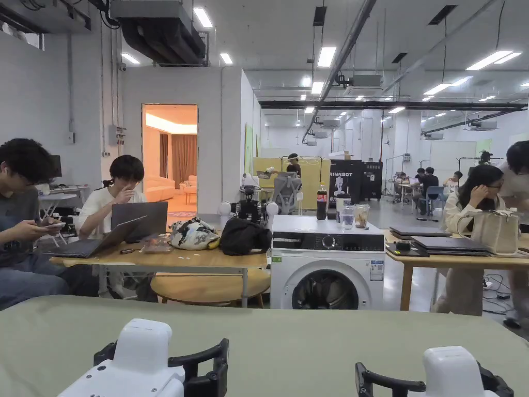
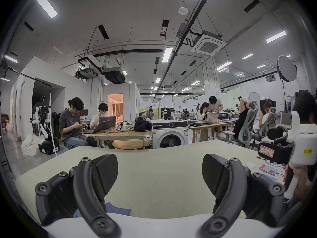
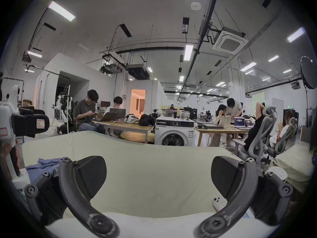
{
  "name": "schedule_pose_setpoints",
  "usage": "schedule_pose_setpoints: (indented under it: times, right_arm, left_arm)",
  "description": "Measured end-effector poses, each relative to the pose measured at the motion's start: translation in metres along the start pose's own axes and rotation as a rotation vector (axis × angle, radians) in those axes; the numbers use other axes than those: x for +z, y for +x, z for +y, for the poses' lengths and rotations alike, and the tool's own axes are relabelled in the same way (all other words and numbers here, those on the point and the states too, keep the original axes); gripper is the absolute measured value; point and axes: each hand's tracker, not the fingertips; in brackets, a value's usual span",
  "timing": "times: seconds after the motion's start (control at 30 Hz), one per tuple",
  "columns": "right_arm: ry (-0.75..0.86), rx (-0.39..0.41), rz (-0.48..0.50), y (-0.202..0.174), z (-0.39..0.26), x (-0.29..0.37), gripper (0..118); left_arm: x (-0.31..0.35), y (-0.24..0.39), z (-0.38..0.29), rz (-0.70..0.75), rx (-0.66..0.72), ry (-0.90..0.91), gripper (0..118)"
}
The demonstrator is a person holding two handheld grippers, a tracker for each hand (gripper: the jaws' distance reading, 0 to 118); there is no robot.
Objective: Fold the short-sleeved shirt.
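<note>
Pale green cloth-covered counter [image 1: 289, 331]: broad, flat and smooth, spreading across the foreground in all three views; both grippers are held low over its near part.
White front-loading washing machine [image 1: 327, 263]: stands beyond the far edge of the counter, between two wooden tables, with a dark bottle and clear cups on its top.
Wooden tables: the one left of the machine [image 1: 170, 258] carries laptops and bags, with two seated people at it; the one to the right [image 1: 460, 260] carries closed laptops and a beige bag, with a person leaning on it.
Crumpled blue short-sleeved shirt [image 3: 46, 164]: lies in a loose heap on the counter, toward the left side; in the right gripper view it sits just behind that gripper's left jaw, and in the left gripper view a blue fold [image 2: 116, 210] shows low between the jaws, close to the camera.
Left gripper [image 2: 159, 174]: black curved jaws spread wide apart, nothing between them, white body below.
Right gripper [image 3: 158, 176]: jaws likewise wide apart and empty, over bare cloth.
Small white round object with dots [image 3: 276, 173]: rests just right of the right gripper.
</note>
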Motion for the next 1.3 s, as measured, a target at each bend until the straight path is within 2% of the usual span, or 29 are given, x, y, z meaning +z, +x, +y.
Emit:
schedule_pose_setpoints:
  times: [0.13,1.0,1.13,1.3]
  right_arm:
    - [0.014,0.018,-0.008,-0.002,0.000,0.002,118]
    - [-0.015,-0.025,-0.011,-0.005,-0.005,-0.005,118]
    - [-0.024,-0.058,0.072,-0.026,-0.009,-0.016,118]
    - [-0.042,-0.047,0.204,-0.084,-0.017,-0.036,118]
  left_arm:
    - [0.001,0.000,0.000,0.007,-0.003,0.006,100]
    - [0.016,-0.001,0.002,0.049,0.015,0.006,100]
    - [0.028,-0.017,0.001,0.082,0.001,-0.002,100]
    - [0.060,-0.055,-0.003,0.212,-0.024,-0.024,100]
